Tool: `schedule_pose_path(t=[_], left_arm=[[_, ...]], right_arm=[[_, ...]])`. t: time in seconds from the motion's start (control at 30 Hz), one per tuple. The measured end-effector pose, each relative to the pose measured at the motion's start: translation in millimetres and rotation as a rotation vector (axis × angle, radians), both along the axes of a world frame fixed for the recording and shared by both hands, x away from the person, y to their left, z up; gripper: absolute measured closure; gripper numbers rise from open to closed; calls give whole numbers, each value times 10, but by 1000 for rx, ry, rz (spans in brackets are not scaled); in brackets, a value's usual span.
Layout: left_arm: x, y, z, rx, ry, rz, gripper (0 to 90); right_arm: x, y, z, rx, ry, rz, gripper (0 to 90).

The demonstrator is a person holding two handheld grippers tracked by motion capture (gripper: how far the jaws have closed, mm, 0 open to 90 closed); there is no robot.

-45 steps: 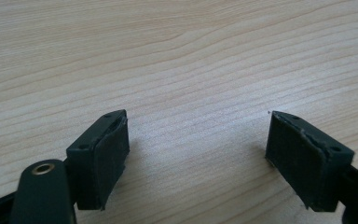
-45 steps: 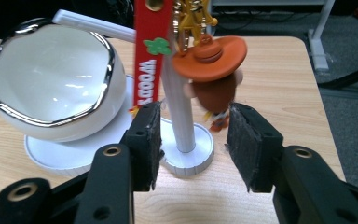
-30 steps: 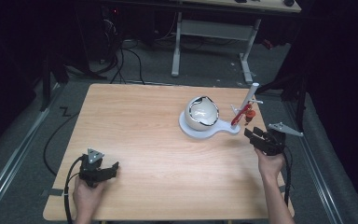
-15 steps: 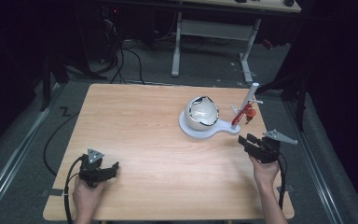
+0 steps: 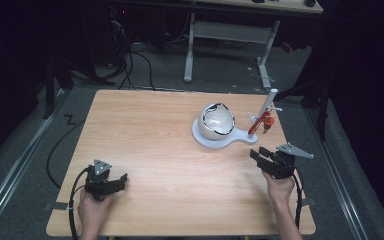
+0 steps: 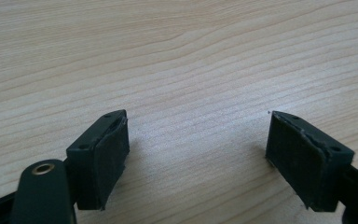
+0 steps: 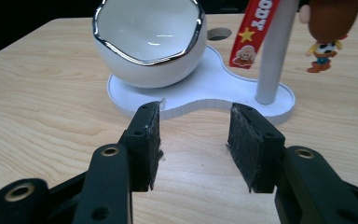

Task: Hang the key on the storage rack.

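A white bowl (image 5: pixel 217 121) with a dark wavy rim sits tilted on a flat white base (image 5: pixel 232 140) at the table's right. From the base's far end rises a thin white post (image 5: pixel 267 105) that carries a red strap (image 5: pixel 256 124) and a small toy figure (image 5: pixel 269 122). My right gripper (image 5: pixel 258 154) hovers just in front of the base, its jaws partly open and bare. In the right gripper view the right gripper (image 7: pixel 193 140) faces the bowl (image 7: pixel 149 42), base (image 7: pixel 205 93) and post (image 7: pixel 272 56). My left gripper (image 5: pixel 121 180) rests near the front left. In its own view the left gripper (image 6: pixel 196 154) stands wide open over bare wood.
The wooden table (image 5: pixel 150 135) has its front edge close under both hands. Behind it are the white legs of a desk (image 5: pixel 227 35) and cables (image 5: pixel 130 55) on a dark floor. A metal rail (image 5: pixel 10 170) runs along the left side.
My right gripper has slid a little toward the table's front edge and slightly left, and sunk a bit. The left gripper, bowl and stand have not moved.
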State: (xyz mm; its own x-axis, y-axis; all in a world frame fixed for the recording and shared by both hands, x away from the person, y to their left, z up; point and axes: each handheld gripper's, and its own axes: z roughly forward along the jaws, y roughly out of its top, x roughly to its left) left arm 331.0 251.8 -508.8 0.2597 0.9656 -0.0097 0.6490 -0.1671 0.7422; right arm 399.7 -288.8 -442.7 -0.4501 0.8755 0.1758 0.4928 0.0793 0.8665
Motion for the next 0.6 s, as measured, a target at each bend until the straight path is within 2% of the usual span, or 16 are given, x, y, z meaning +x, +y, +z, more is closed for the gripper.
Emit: schedule_pose_path(t=[0.47, 0.6], left_arm=[[0, 0, 0, 0, 0, 0, 217], [0, 0, 0, 0, 0, 0, 218]], right_arm=[[-75, 121, -95, 2, 7, 34, 540], [-101, 190, -128, -24, 11, 50, 538]])
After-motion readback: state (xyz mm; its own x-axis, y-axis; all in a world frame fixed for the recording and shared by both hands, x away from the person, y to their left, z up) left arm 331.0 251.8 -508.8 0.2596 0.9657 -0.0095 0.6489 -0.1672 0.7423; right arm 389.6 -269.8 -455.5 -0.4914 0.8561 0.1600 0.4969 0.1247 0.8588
